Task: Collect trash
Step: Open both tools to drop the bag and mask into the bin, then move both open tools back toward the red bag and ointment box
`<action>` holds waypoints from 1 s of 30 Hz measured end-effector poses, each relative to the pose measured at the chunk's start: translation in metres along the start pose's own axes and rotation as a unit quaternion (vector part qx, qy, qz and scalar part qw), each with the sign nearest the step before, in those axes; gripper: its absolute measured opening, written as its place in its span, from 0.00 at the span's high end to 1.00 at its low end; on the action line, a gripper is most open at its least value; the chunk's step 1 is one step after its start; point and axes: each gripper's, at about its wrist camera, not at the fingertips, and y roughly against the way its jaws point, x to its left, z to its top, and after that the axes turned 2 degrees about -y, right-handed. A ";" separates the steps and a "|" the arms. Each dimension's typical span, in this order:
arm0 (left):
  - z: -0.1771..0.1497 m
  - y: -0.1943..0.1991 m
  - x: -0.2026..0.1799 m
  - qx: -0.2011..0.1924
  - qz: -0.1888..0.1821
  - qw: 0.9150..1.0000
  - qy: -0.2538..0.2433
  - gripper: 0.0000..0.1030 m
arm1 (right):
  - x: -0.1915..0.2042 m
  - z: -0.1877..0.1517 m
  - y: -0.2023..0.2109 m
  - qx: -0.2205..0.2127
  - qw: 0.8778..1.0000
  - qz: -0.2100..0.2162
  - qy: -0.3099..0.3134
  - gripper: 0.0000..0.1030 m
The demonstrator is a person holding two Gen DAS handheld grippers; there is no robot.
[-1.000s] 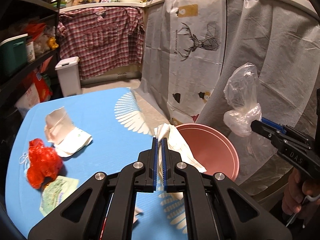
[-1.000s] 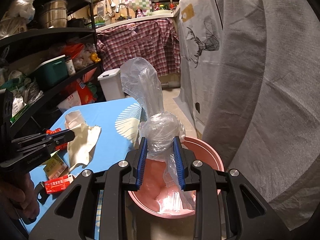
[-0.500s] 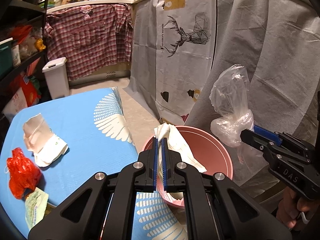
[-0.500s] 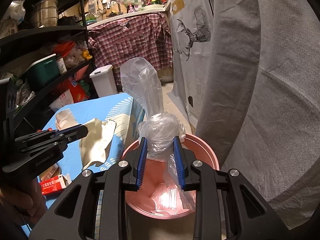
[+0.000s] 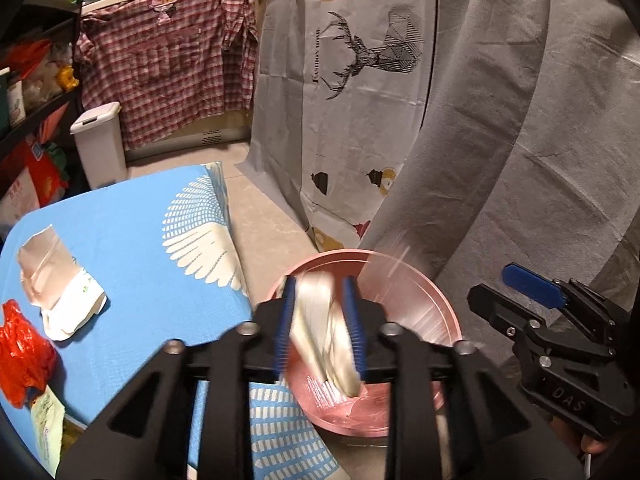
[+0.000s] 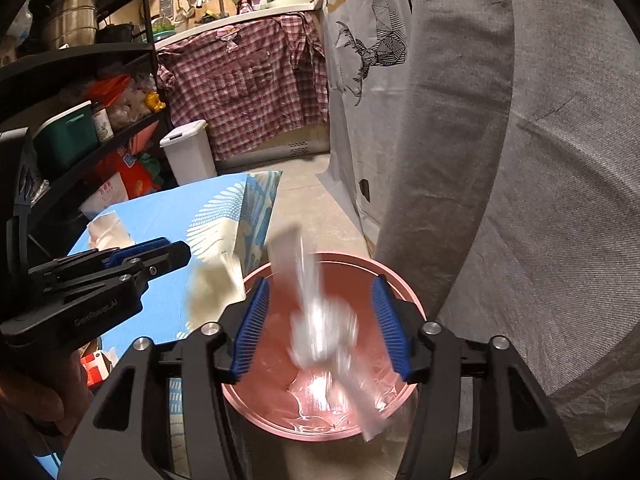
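Above the pink bin (image 6: 404, 292), both grippers hang with their fingers spread, because this is the drop: each piece of trash is let go where it can only fall inside. The right gripper (image 6: 320, 330) has just been opening its fingers, and the clear plastic bag (image 6: 324, 332) is a blur between them, touching neither pad, already over the bin's mouth. The left gripper (image 5: 320, 332) has also just been opening; the crumpled cream paper (image 5: 322, 340) sits loose between its fingers, tipping toward the bin's near wall, and I judge it released rather than gripped.

Left of the bin stands the counter (image 5: 132, 216), covered in a blue cloth with a white feather print. More trash waits on it, well apart from the bin: a white and silver wrapper (image 5: 60, 284), a red plastic bag (image 5: 22, 356) and a greenish packet (image 5: 48, 428) at the near edge.

Behind the bin hang grey sheets, one printed with a deer (image 5: 372, 52). Farther back are a plaid shirt (image 5: 168, 64), a small white lidded bin (image 5: 102, 144) and dark cluttered shelves (image 6: 80, 92).
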 end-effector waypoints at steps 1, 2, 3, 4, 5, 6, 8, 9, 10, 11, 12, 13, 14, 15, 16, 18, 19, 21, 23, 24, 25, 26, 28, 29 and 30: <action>0.000 0.001 0.002 0.000 -0.001 1.000 0.001 0.73 | 0.000 0.000 0.000 -0.001 1.000 0.000 -0.001 0.47; 0.000 0.004 0.003 -0.002 -0.002 1.000 0.002 0.73 | -0.001 0.000 0.000 -0.002 1.000 0.000 -0.002 0.47; 0.000 0.006 0.004 -0.004 -0.001 1.000 0.001 0.73 | -0.001 0.000 0.000 -0.003 1.000 -0.001 -0.001 0.47; 0.000 0.008 0.005 -0.006 0.001 1.000 0.001 0.73 | 0.000 0.001 0.000 -0.004 1.000 -0.002 0.000 0.47; 0.000 0.011 0.007 -0.008 0.002 1.000 0.001 0.73 | 0.000 0.001 0.000 -0.006 1.000 -0.002 0.001 0.47; 0.000 0.014 0.008 -0.009 0.003 1.000 0.001 0.73 | 0.002 0.001 0.001 -0.008 1.000 -0.002 0.004 0.47; 0.001 0.021 0.011 -0.014 0.007 1.000 0.000 0.73 | 0.004 0.001 0.002 -0.011 1.000 -0.002 0.008 0.47; 0.001 0.025 0.012 -0.017 0.008 1.000 0.001 0.73 | 0.005 0.002 0.004 -0.013 1.000 -0.002 0.011 0.47; 0.001 0.029 0.014 -0.019 0.009 1.000 0.001 0.73 | 0.006 0.002 0.004 -0.014 1.000 -0.002 0.013 0.47; 0.001 0.035 0.016 -0.022 0.011 1.000 0.002 0.73 | 0.006 0.001 0.006 -0.015 1.000 -0.002 0.014 0.47; 0.001 0.040 0.018 -0.025 0.011 1.000 0.002 0.73 | 0.007 0.001 0.007 -0.016 1.000 -0.001 0.014 0.47; 0.001 0.045 0.020 -0.029 0.012 1.000 0.002 0.73 | 0.008 0.002 0.008 -0.017 1.000 0.001 0.014 0.47; 0.002 0.053 0.023 -0.034 0.014 0.999 0.001 0.73 | 0.009 0.002 0.009 -0.018 1.000 0.001 0.015 0.47; 0.002 0.057 0.024 -0.037 0.016 0.999 0.001 0.73 | 0.012 0.002 0.011 -0.020 1.000 0.002 0.017 0.47; 0.003 0.064 0.027 -0.042 0.018 0.999 0.001 0.73 | 0.013 0.001 0.013 -0.021 1.000 0.003 0.019 0.47; 0.003 0.076 0.034 -0.048 0.021 0.999 0.004 0.73 | 0.017 0.000 0.017 -0.024 0.999 0.005 0.022 0.47; 0.002 0.084 0.039 -0.053 0.023 0.998 0.006 0.73 | 0.020 0.000 0.019 -0.026 0.999 0.007 0.025 0.47; 0.002 0.094 0.046 -0.058 0.028 0.998 0.009 0.73 | 0.024 0.000 0.024 -0.029 0.999 0.012 0.027 0.48; 0.002 0.107 0.058 -0.063 0.037 0.997 0.013 0.73 | 0.028 -0.001 0.028 -0.033 0.999 0.019 0.029 0.48; 0.001 0.114 0.065 -0.064 0.043 0.997 0.015 0.73 | 0.032 -0.001 0.032 -0.037 0.998 0.027 0.031 0.50; 0.000 0.121 0.071 -0.066 0.048 0.996 0.018 0.73 | 0.036 -0.001 0.035 -0.041 0.998 0.034 0.034 0.51; 0.000 0.126 0.077 -0.068 0.052 0.996 0.021 0.73 | 0.040 -0.002 0.037 -0.043 0.998 0.040 0.037 0.55; -0.002 0.138 0.091 -0.074 0.062 0.995 0.029 0.74 | 0.051 -0.003 0.041 -0.046 0.996 0.058 0.041 0.63; -0.004 0.145 0.101 -0.077 0.068 0.994 0.034 0.74 | 0.057 -0.003 0.041 -0.044 0.996 0.070 0.042 0.68; -0.006 0.151 0.109 -0.080 0.074 0.993 0.037 0.75 | 0.064 -0.004 0.042 -0.043 0.994 0.087 0.043 0.71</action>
